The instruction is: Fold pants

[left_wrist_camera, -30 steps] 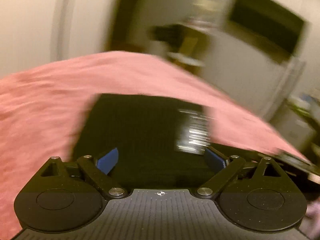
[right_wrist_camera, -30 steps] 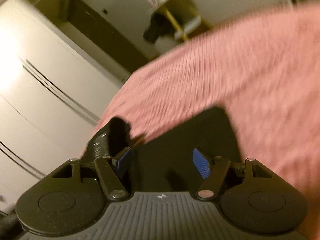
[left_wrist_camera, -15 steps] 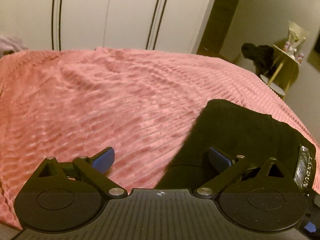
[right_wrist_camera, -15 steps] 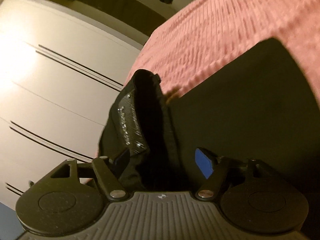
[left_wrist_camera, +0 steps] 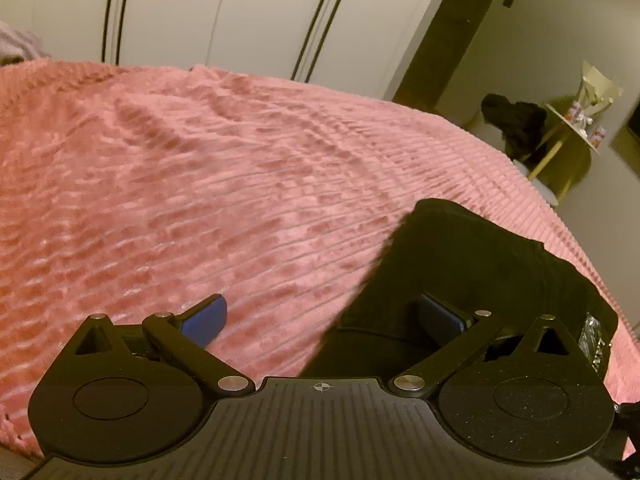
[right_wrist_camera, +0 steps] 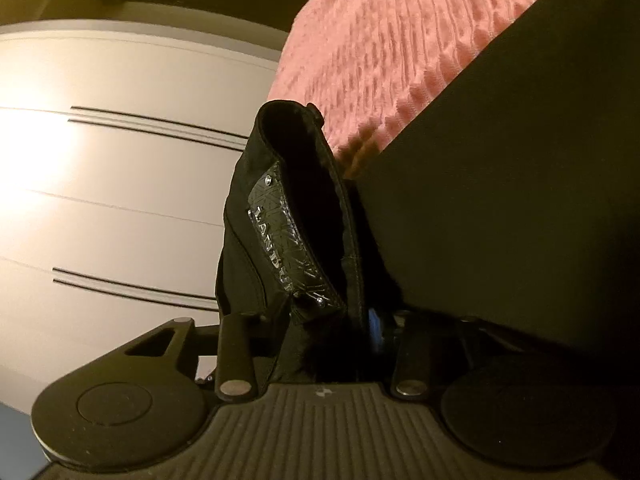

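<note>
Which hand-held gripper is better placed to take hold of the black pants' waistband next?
Right. The right hand-held gripper is closing with the waistband between its jaws. The left hand-held gripper stands wide open over the pink bedspread, only its right finger over the pants.

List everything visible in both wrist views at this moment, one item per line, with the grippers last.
Black fabric pants: one, black, lying on the bedspread, waistband bunched between the right gripper's fingers.
Shiny embossed waistband patch: one, black, on the raised waistband.
Ribbed plush bedspread: one, pink, covering the bed.
Wardrobe doors: white with dark lines, behind the bed.
Small side table: one, gold-legged, far right, dark clothing beside it.
Left gripper: one, black with blue pads, wide open over the pants' edge.
Right gripper: one, black, jaws closing on the waistband.
</note>
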Motion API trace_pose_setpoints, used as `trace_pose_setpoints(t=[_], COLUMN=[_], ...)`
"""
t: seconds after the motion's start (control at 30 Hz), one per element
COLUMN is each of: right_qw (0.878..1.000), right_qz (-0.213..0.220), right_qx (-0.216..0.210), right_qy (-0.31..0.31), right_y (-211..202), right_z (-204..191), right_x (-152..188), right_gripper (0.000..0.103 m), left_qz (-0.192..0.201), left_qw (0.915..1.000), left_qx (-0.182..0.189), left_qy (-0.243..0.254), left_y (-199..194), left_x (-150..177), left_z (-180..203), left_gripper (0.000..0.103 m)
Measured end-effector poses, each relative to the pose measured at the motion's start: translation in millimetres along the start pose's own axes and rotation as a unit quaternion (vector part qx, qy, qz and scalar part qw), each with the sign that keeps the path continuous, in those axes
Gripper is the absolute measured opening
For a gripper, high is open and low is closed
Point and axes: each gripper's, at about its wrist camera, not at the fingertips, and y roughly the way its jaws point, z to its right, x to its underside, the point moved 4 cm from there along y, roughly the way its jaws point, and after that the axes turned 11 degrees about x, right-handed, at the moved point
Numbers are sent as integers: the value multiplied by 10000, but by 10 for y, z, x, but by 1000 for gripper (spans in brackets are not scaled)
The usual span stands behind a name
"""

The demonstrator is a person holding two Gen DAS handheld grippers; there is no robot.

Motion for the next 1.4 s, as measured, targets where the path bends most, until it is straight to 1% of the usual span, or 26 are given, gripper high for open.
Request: trace_pose_setpoints(t=[0.03,0.07,0.1,0.17,0.2,0.23,0.3,0.33,0.37,0.4,0.5,0.57,0.63,0.7,0.8,0.9,1.0,1.03,1.07,1.13,1.17,1.23,1.27,1.33,1.37,1.4], right_qw=[10000,10000,10000,9997,9994,9985,9951,9927,9902,9881,9795,9735,9702,9692,9665,9598,9478,9466,9467,9481,9505,9623,9662,9681,9660,9634], right_qz=[9,8,7,59,118,192,380,512,652,772,1134,1328,1517,1684,1919,2189,2328,2267,2142,1883,1811,1759,1714,1652,1631,1612], right_qx=[2,13,28,208,323,503,806,903,949,942,937,906,818,713,713,914,1555,1780,2033,2399,2413,2035,1912,1872,1983,2109], right_qy=[31,8,-26,-70,-81,-126,-439,-609,-794,-935,-1373,-1630,-1705,-1653,-1550,-1503,-1528,-1448,-1287,-903,-740,-396,-231,-204,-299,-384], right_y=[-21,-12,20,65,42,37,24,-18,-77,-132,-334,-495,-657,-889,-1161,-1402,-1459,-1436,-1404,-1326,-1315,-1342,-1340,-1371,-1367,-1341], right_z=[-14,-53,-115,-208,-236,-271,-400,-476,-586,-691,-1033,-1212,-1319,-1318,-1252,-1084,-827,-709,-566,-268,-140,45,93,131,122,120], right_x=[34,52,55,64,72,92,138,167,206,236,337,390,410,419,355,342,318,302,282,277,298,335,329,371,362,357], right_gripper=[51,56,63,65,60,49,40,33,29,23,20,19,19,19,19,19,20,24,26,34,35,39,40,43,46,52], left_qz=[8,20,33,61,89,149,328,415,509,631,850,860,850,832,612,172,-430,-641,-760,-863,-855,-858,-878,-900,-896,-884], left_qw=[10000,10000,10000,10000,9999,9998,9993,9990,9985,9977,9956,9947,9941,9945,9971,9983,9953,9930,9920,9908,9908,9911,9911,9912,9912,9912], left_qx=[14,18,22,34,44,43,-31,-43,-49,-82,-135,-118,-84,1,171,524,859,961,919,765,750,786,800,813,803,787], left_qy=[-21,-25,-25,-46,-72,-110,-152,-173,-191,-213,-374,-551,-668,-640,-426,-210,113,262,421,706,740,653,597,536,559,596], left_y=[5,7,12,7,0,-17,-66,-92,-119,-153,-230,-246,-252,-253,-191,-80,63,111,137,170,166,171,185,194,192,185], left_x=[0,-1,-3,-4,-7,-12,-25,-33,-44,-54,-82,-92,-98,-98,-81,-31,49,87,125,181,191,193,190,183,189,195], left_z=[-4,-4,-5,-8,-17,-26,-39,-42,-46,-54,-95,-144,-179,-171,-97,-2,125,187,243,315,325,307,293,274,277,286], left_gripper=[103,103,103,103,103,103,103,103,103,103,103,103,103,103,103,103,103,103,103,103,103,103,103,103,103,103])
